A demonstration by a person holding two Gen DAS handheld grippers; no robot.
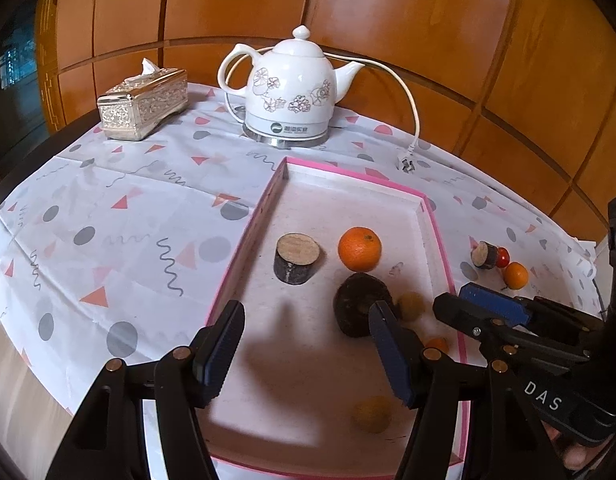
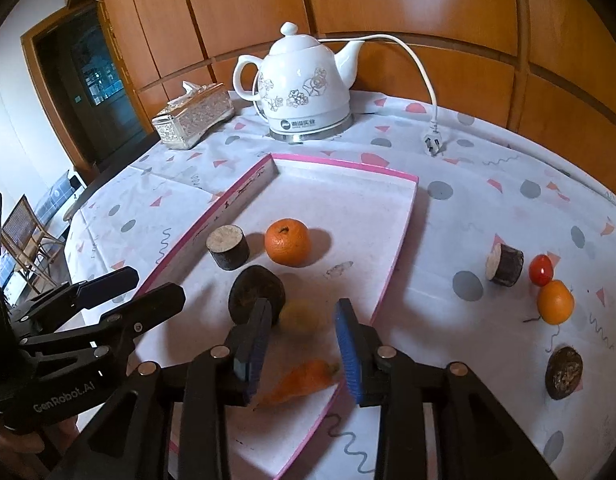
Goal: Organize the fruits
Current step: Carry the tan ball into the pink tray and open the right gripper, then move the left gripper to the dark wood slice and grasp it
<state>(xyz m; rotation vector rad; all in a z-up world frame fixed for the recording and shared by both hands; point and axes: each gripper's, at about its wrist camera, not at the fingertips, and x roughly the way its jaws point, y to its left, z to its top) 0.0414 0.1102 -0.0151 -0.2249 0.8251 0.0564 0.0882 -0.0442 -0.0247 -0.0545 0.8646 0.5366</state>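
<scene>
A worktop [image 2: 488, 152] under a white cloth printed with grey dots and pink triangles stands against a wall of orange wood panels. A large shallow tray with a pink rim [image 2: 344, 166] lies on the cloth. Behind it stand a white flowered kettle [image 2: 308, 88] on its base, its cord and plug [image 2: 432, 142] lying loose to the right, and a silvery tissue box [image 2: 191, 120] to the left.

Inside the tray sit an orange [image 2: 287, 242], a dark cut cylinder with a pale top [image 2: 227, 247], a dark round lump [image 2: 256, 294], a blurry yellowish fruit [image 2: 297, 316] and a small carrot [image 2: 303, 380].

On the cloth to the right of the tray lie another small dark cylinder [image 2: 504, 264], a red cherry tomato [image 2: 540, 269] touching a small orange fruit [image 2: 555, 302], and a dark round piece [image 2: 564, 372] nearer the camera.

The left tongs [image 1: 308, 354] hover over the tray, jaws wide and empty. The right tongs [image 2: 303, 350] hang above the carrot and yellowish fruit, jaws partly apart, gripping nothing
</scene>
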